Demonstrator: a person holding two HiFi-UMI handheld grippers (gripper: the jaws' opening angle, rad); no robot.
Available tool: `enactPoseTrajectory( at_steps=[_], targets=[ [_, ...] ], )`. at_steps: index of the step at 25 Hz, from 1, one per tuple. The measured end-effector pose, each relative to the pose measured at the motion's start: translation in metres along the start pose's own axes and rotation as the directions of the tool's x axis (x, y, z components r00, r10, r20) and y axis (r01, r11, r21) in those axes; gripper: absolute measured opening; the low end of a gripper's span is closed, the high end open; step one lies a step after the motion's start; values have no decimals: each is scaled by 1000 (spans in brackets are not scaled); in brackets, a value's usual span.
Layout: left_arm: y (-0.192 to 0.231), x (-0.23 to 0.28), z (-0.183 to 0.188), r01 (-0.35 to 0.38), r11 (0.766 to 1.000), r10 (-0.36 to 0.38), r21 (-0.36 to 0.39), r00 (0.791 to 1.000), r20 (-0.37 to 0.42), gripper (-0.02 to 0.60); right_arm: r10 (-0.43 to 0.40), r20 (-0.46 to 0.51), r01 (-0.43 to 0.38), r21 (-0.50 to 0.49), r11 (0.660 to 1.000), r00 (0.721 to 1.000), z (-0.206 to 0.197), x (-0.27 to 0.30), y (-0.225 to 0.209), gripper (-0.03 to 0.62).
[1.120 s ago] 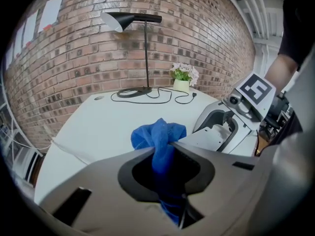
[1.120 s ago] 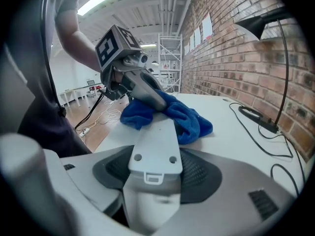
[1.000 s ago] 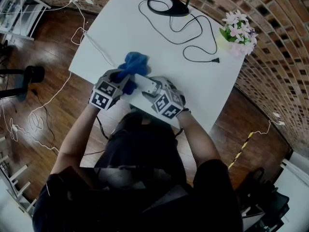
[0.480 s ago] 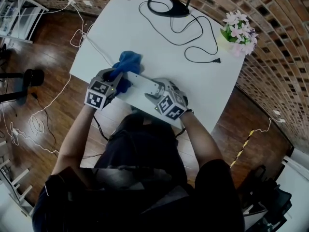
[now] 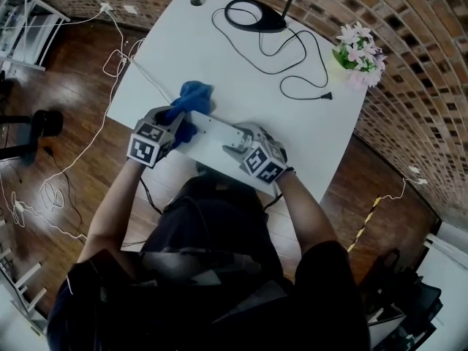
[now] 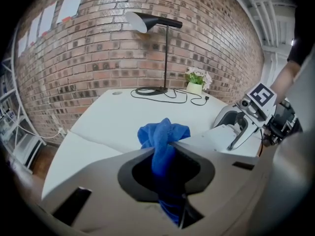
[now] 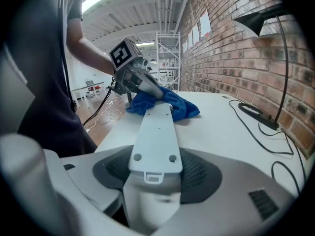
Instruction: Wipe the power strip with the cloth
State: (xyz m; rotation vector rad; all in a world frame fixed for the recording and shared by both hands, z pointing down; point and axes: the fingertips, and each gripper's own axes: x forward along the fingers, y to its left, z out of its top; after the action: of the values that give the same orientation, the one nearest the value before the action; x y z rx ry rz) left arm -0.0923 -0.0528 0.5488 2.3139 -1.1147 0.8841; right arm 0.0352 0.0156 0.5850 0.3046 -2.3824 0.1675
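Power strip [image 7: 153, 132], long white plastic: near end clamped across its width in the right tool [image 7: 155, 176], lying on the white tabletop [image 5: 219, 50] by its front edge. Looks rigid, light, with a slick casing. An end grip suits it and leaves the length free. Left tool [image 6: 165, 168] pinches the bunched blue cloth [image 6: 162, 134], soft, at the strip's far end. Beyond: black lamp base [image 5: 256, 13] with loose cable, potted flowers [image 5: 358, 46], brick wall, wood floor.

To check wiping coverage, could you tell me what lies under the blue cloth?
The power strip's far end runs beneath the cloth, pinched by the left gripper; the covered tip cannot be seen.
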Motion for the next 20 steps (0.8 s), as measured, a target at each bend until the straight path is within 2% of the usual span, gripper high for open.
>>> enactPoseTrajectory(
  at_steps=[5, 13, 16, 20],
  targets=[
    [2, -1, 1, -1, 999, 2, -40, 1000, 29, 66, -9, -10, 9, 18, 1000, 1000, 1, 1, -1, 279],
    [2, -1, 2, 1, 998, 3, -57, 997, 76, 66, -46, -13, 47, 53, 998, 999, 1, -1, -4, 281],
    [2, -1, 2, 18, 997, -12, -74, 996, 91, 66, -51, -14, 52, 60, 997, 999, 0, -1, -5, 282],
    [-1, 0, 0, 58, 997, -54, -47, 995, 79, 66, -47, -18, 48, 71, 996, 999, -1, -2, -3, 282]
  ],
)
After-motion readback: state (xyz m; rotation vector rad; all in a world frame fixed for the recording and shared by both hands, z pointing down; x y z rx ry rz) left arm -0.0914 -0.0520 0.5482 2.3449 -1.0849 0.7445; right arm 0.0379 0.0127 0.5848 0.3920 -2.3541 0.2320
